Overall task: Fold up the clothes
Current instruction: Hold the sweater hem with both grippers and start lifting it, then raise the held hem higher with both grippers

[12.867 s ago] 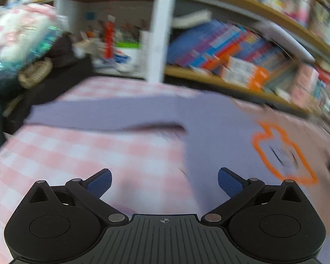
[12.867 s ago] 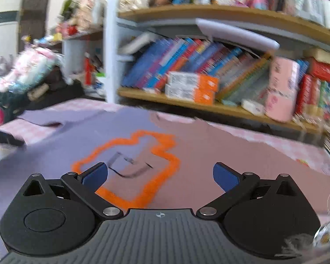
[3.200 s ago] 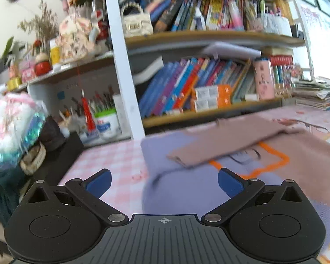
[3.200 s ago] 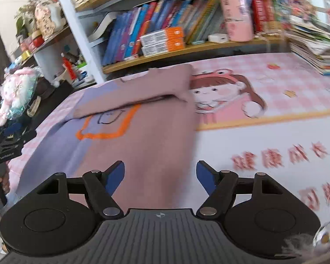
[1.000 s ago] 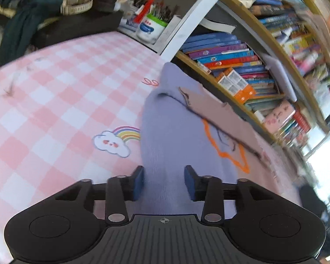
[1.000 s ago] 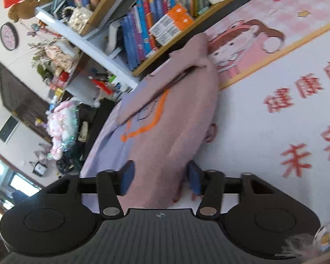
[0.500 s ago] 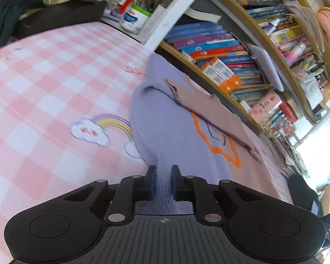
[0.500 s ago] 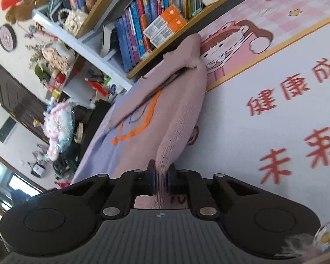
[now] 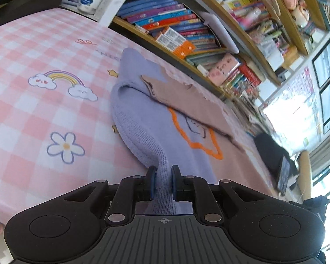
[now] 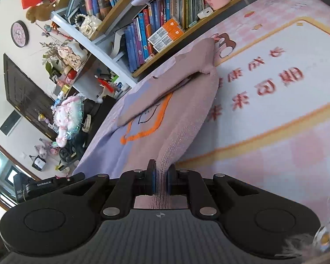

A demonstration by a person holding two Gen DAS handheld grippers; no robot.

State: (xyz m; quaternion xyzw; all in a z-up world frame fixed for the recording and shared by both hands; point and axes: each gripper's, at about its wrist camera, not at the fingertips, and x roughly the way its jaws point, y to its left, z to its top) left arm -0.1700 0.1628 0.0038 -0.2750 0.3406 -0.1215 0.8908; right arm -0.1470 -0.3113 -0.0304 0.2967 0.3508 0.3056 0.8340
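Note:
A two-tone sweater (image 9: 143,118), lilac on one half and dusty pink on the other (image 10: 187,101), with an orange outline print (image 9: 195,143), lies on the pink checked tablecloth (image 9: 33,101). Both sleeves are folded across its chest. My left gripper (image 9: 163,181) is shut on the lilac bottom hem and lifts it off the cloth. My right gripper (image 10: 160,179) is shut on the pink bottom hem and lifts it too. The left gripper also shows in the right wrist view (image 10: 48,183) at lower left.
A bookshelf (image 9: 187,33) full of books runs along the far edge of the table. A black phone-like object (image 9: 283,173) lies beyond the sweater's right side. Plush toys and dark clutter (image 10: 70,114) sit past the left end. The cartoon-printed cloth (image 10: 275,88) extends right.
Both grippers have closed on the sweater's bottom hem and raised it; the hem now rises from the table into the jaws, and both views have tilted.

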